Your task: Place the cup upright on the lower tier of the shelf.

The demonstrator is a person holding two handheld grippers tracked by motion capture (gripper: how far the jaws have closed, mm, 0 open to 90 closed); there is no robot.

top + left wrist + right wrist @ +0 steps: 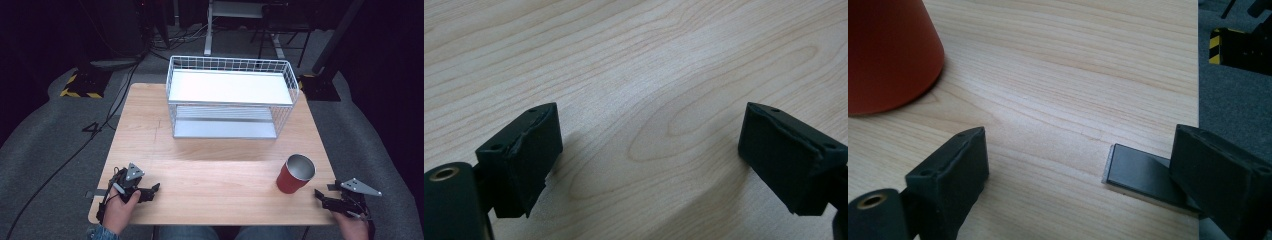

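While both hands rest low, right gripper (325,196) nears red cup (295,174).

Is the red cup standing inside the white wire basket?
No, in the high view the red cup stands upright on the bare wooden table, apart from the white wire basket and nearer the person.

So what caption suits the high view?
Two open grippers, left and right, rest near a red cup before a wire basket.

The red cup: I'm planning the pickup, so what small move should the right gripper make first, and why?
Probably ease the right gripper forward-left toward the red cup. Its jaws stand open with nothing between them, and the cup stands upright just ahead, apart from them, near the table edge.
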